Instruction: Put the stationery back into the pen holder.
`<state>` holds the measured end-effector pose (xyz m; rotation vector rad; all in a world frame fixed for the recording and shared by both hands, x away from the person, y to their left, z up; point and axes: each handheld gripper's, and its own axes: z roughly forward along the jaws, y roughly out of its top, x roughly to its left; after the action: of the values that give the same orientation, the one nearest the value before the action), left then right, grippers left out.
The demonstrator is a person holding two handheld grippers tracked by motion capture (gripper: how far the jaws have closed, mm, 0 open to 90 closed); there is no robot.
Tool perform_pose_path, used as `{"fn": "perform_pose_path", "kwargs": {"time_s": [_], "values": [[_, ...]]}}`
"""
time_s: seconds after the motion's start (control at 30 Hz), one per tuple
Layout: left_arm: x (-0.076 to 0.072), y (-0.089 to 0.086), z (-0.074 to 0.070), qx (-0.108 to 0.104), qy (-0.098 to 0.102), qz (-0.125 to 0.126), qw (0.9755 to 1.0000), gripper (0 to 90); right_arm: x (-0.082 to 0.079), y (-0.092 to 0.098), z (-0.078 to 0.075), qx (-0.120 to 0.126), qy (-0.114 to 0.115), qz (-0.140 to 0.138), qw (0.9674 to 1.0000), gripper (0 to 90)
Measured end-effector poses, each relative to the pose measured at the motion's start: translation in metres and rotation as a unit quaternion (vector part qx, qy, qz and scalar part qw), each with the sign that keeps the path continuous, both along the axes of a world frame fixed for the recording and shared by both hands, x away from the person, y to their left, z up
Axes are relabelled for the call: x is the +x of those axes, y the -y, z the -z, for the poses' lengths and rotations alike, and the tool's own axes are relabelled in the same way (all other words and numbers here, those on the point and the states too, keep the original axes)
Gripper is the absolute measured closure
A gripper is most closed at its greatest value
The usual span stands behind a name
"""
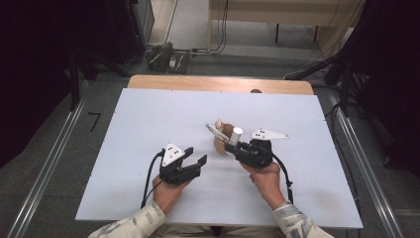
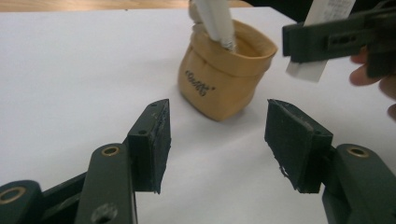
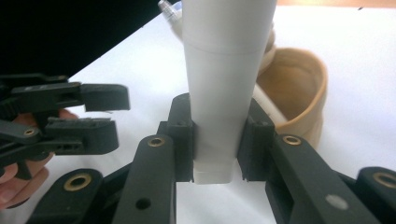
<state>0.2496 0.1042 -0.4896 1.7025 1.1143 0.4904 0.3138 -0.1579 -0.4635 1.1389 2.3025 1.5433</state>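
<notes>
A tan soft pouch [image 1: 221, 144] stands upright near the middle of the white table [image 1: 148, 114], with a white pen [image 1: 214, 131] leaning out of it. My right gripper [image 1: 236, 147] is shut on a white tube [image 1: 235, 134], held upright just right of the pouch and above the table. In the right gripper view the pads press both sides of the tube [image 3: 224, 70], with the pouch [image 3: 299, 84] behind it. My left gripper [image 1: 195, 155] is open and empty, low over the table, left of the pouch. Its jaws frame the pouch [image 2: 224, 84] and pen [image 2: 217, 21] in the left gripper view.
A wooden strip [image 1: 220, 83] runs along the table's far edge. Grey floor with metal rails [image 1: 54, 158] lies on both sides. Bare white surface stretches left, right and in front of the pouch.
</notes>
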Motion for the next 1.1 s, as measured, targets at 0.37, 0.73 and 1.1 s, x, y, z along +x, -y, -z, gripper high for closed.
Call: {"fn": "perform_pose_path", "kwargs": {"time_s": [0.37,0.73,1.1], "values": [[0.003,-0.023,0.005,0.03,-0.011,-0.033,0.999,31.5,0.021,-0.002,-0.006,-0.002,0.021,0.02,0.9996,68.4],[0.003,-0.033,0.004,0.023,-0.005,-0.048,0.9986,31.5,0.037,-0.004,-0.004,-0.001,0.031,0.039,0.9988,68.4],[0.002,-0.033,0.003,0.026,0.0,-0.047,0.9986,31.5,0.043,-0.012,0.0,-0.035,0.045,0.049,0.9972,68.2]]}}
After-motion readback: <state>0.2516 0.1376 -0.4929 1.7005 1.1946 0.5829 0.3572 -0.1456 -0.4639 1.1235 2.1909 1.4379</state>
